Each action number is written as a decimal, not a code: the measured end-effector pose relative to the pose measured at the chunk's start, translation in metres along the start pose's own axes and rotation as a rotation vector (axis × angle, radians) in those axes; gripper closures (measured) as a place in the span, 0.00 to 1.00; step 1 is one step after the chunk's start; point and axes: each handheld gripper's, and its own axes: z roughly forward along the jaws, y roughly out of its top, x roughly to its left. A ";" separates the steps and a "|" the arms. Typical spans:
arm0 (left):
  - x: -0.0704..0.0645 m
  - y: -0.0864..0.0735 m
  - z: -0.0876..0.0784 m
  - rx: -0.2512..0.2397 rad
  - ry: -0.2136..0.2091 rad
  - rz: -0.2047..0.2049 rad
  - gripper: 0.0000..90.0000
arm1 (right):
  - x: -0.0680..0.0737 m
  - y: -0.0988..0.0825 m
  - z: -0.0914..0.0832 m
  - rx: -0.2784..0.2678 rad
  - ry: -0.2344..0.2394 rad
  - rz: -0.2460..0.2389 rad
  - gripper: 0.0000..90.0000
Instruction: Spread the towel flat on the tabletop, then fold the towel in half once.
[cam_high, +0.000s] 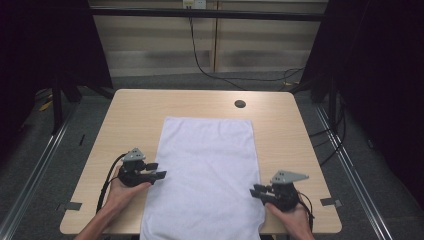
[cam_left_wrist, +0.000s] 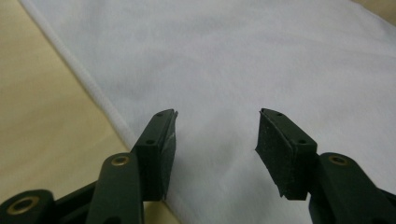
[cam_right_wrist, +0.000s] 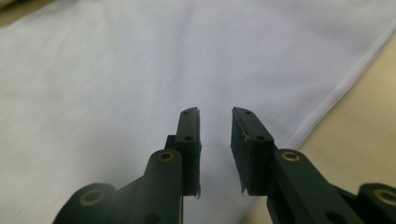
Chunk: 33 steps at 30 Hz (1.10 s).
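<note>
towel (cam_high: 206, 170): white, spread flat down the middle of the table (cam_high: 135, 107), its near end hanging over the near edge.
left gripper (cam_high: 159, 175): at the towel's left hem, jaws wide apart, nothing between them.
right gripper (cam_high: 255, 191): at the right hem, jaws a narrow gap apart, nothing held.
step: seemingly lining up on both side hems near the near end, before any grab.
next move: each tool likely needs its pads down around its hem, then a pinch.

White towel (cam_high: 206, 170) lies flat, spread lengthwise on the table (cam_high: 135, 107).
</note>
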 end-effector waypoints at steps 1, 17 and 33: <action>0.001 0.005 0.003 -0.004 0.005 0.000 0.53 | -0.007 0.008 0.006 -0.004 -0.009 0.006 0.78; 0.007 0.002 0.014 0.042 0.074 0.061 0.80 | -0.029 0.036 0.069 0.042 -0.112 -0.078 0.67; -0.042 -0.027 -0.025 0.062 -0.096 0.069 0.67 | 0.010 -0.007 0.007 0.022 0.040 -0.010 0.65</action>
